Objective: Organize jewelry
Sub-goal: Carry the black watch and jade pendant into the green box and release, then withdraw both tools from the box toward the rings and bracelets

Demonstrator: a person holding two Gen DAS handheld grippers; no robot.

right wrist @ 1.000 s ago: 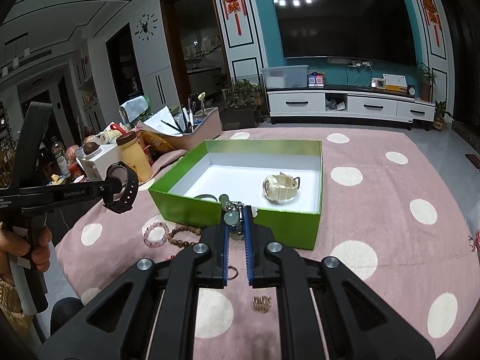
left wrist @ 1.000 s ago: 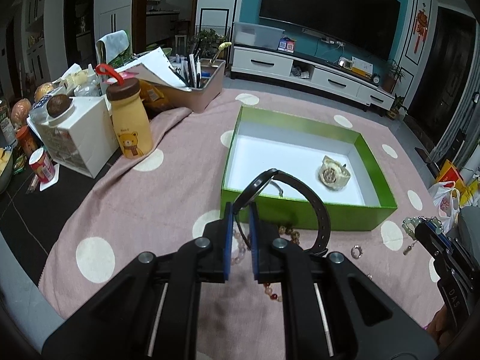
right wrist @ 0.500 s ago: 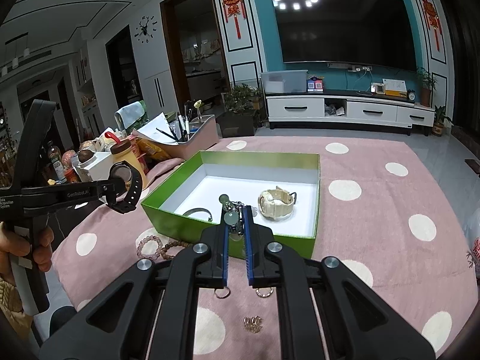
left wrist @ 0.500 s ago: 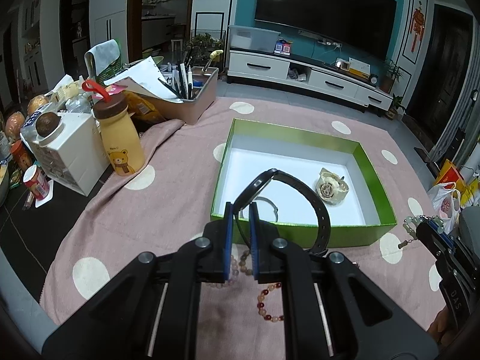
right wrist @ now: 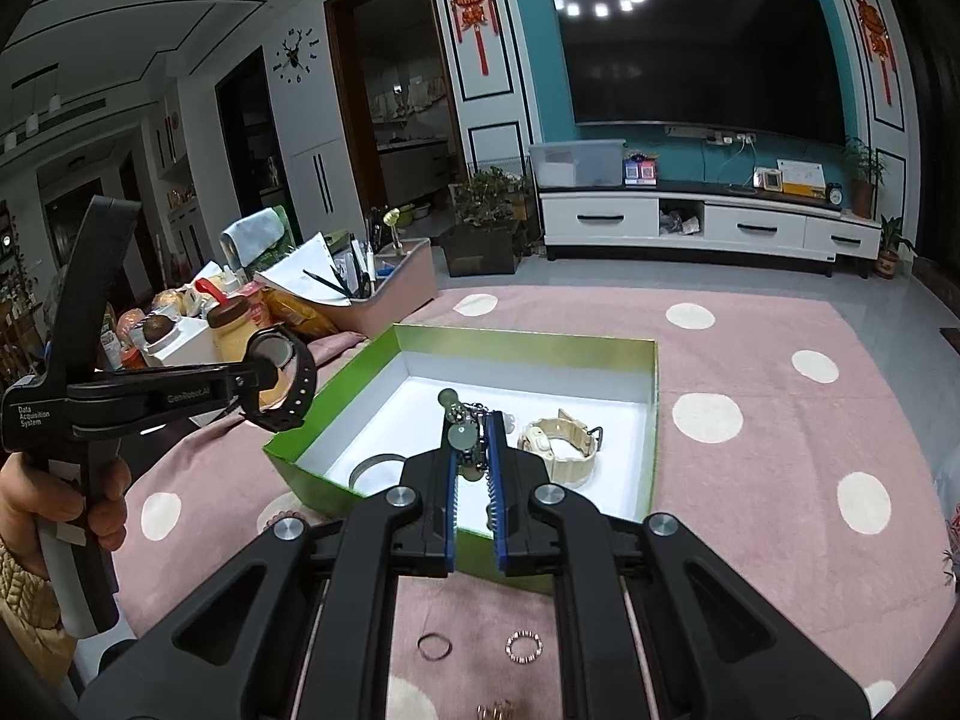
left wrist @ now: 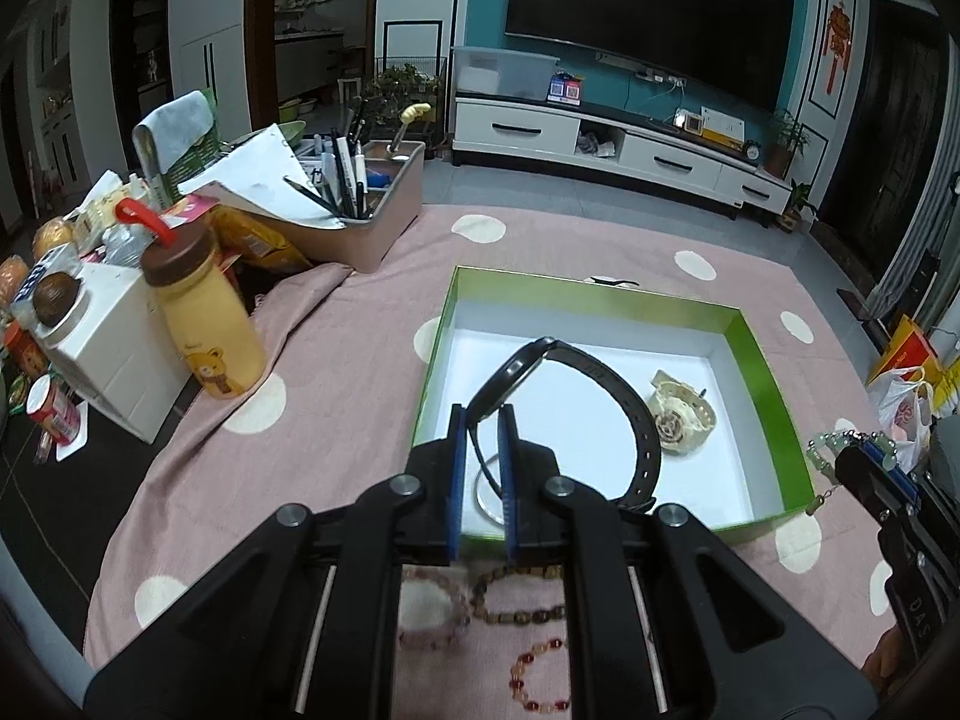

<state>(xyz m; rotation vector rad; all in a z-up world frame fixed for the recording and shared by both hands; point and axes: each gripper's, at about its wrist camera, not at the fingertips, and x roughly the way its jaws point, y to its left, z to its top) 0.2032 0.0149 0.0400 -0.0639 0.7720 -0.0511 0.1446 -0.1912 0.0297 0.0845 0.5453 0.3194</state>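
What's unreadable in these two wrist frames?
- Left wrist view: silver bangle in the green box, mostly behind the left gripper.
- Same view: pink bead bracelet, blurred and partly behind the gripper.
- Right wrist view: gold item, cut off by the bottom edge.

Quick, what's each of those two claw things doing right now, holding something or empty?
Left gripper: closed on the black watch, above the green box.
Right gripper: closed on a green bead bracelet.
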